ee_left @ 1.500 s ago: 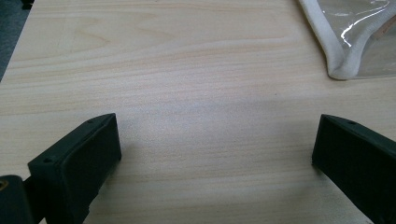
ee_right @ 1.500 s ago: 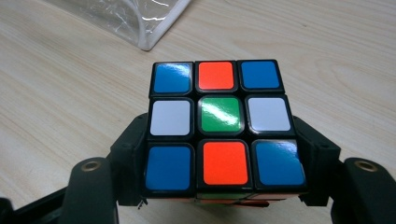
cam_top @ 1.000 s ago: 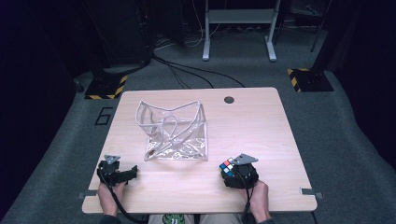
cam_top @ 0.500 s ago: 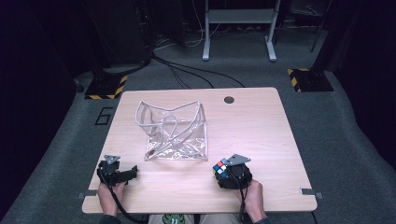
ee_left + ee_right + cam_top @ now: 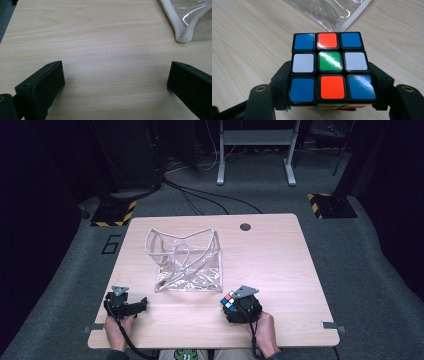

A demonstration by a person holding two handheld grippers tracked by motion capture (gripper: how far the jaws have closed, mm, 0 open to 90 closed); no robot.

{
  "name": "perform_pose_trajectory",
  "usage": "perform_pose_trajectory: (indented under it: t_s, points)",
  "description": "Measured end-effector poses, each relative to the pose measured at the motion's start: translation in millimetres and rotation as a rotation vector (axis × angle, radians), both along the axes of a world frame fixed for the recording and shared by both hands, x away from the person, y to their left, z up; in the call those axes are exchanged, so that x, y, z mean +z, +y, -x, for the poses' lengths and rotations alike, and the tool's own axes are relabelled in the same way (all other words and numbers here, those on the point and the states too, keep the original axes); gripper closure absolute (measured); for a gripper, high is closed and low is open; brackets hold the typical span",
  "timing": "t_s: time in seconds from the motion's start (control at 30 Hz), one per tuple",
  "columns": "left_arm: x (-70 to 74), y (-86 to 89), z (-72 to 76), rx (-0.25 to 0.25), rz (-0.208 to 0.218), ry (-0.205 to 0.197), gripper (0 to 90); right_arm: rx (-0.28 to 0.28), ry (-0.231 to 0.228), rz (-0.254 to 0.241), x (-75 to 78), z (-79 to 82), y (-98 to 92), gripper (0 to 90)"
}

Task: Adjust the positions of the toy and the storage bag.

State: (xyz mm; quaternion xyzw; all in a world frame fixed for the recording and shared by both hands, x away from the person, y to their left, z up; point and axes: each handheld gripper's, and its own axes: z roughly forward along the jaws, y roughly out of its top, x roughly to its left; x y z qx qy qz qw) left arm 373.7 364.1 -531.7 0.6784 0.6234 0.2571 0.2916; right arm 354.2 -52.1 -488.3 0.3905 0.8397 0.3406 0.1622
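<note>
A scrambled puzzle cube point(image 5: 329, 67) with blue, orange, white and green stickers sits clamped between the two black jaws of my right gripper point(image 5: 329, 96). In the high view that gripper point(image 5: 235, 305) hovers near the table's front edge, with the cube point(image 5: 228, 301) just below the front right corner of a clear plastic bag point(image 5: 185, 262) with white piping. The bag stands open at the table's middle left. My left gripper point(image 5: 137, 306) rests at the front left, jaws wide apart over bare wood point(image 5: 115, 75), holding nothing. A corner of the bag point(image 5: 183, 25) shows ahead of it on the right.
The wooden table point(image 5: 280, 270) has a round cable hole point(image 5: 245, 227) at its back edge. Beyond it on the grey carpet are black cables, a metal stand and two yellow-black striped feet point(image 5: 114, 215). The right half of the tabletop is bare wood.
My right gripper has slid a little to the left along the front edge with the cube in it, closer to the bag's corner. The left gripper and the bag have stayed put.
</note>
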Motion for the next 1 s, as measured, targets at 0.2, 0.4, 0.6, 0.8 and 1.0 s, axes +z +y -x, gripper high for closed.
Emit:
perform_pose_trajectory:
  t_s: [0.2, 0.4, 0.6, 0.8, 1.0]
  points:
    - [0.0, 0.0, 0.0, 0.0, 0.0, 0.0, 1.0, 0.022, 0.002, 0.0, -0.8, 0.1, 7.5, 33.3]
    - [0.0, 0.0, 0.0, 0.0, 0.0, 0.0, 1.0, 0.043, 0.004, 0.001, -2.8, 0.2, 15.2, 33.3]
    - [0.0, 0.0, 0.0, 0.0, 0.0, 0.0, 1.0, 0.054, 0.013, 0.0, -3.6, 1.1, 21.6, 33.3]
    - [0.0, 0.0, 0.0, 0.0, 0.0, 0.0, 1.0, 0.072, 0.011, 0.003, -5.4, 0.5, 28.1, 33.3]
    - [0.1, -0.1, 0.1, -0.001, -0.001, 0.0, 1.0, 0.085, 0.015, 0.005, -7.5, -0.6, 34.3, 33.2]
